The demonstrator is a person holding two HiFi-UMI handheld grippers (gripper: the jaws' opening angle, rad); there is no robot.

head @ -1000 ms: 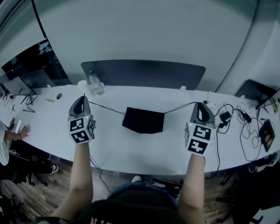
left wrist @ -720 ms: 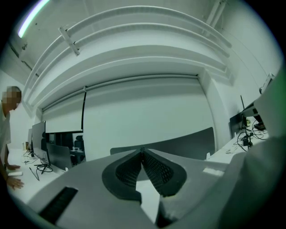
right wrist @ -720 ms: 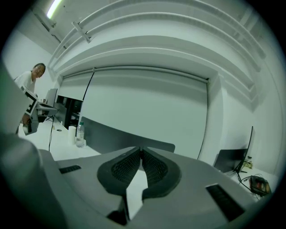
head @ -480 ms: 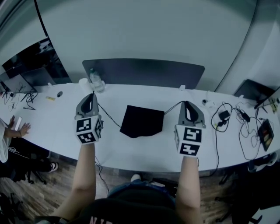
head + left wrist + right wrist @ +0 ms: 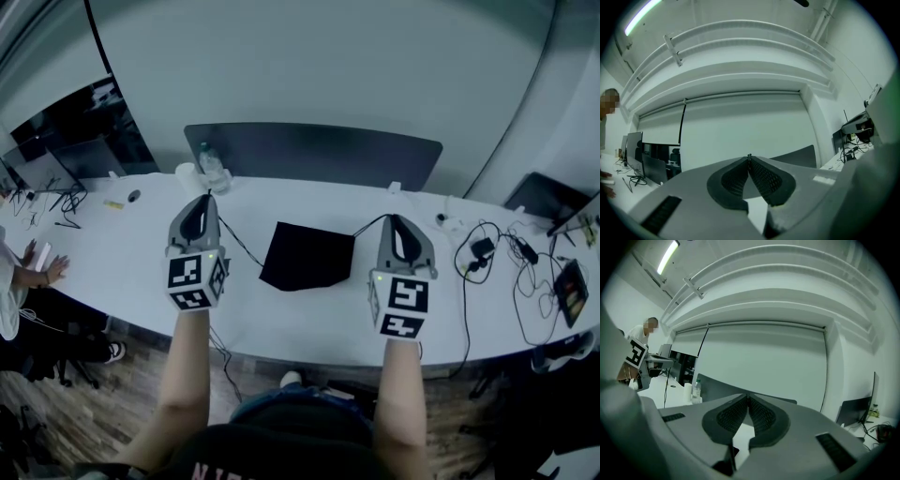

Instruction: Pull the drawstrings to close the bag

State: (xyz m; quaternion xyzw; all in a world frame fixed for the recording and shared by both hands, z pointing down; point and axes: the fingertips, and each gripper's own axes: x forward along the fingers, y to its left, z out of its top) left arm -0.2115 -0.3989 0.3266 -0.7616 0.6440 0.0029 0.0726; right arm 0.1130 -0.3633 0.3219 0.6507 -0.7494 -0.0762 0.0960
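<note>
Both tools have come inward toward the black bag [image 5: 307, 255] at the counter [image 5: 281, 319]'s middle. Left tool [image 5: 207, 196] is pinched shut on the left drawstring [image 5: 239, 246], right tool [image 5: 390, 217] on the right drawstring [image 5: 366, 226]. The bag's mouth is too dark to make out.

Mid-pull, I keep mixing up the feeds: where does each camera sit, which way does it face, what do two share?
Head view: on the person's head, steeply down on white table, black bag; both forearms; left tongs shut on left drawstring, right tongs on right drawstring.
Left gripper view: on left tongs, along its shut jaws toward the far wall.
Right gripper view: on right tongs, same direction.
Shared: head and right gripper views both show the water bottle.
</note>
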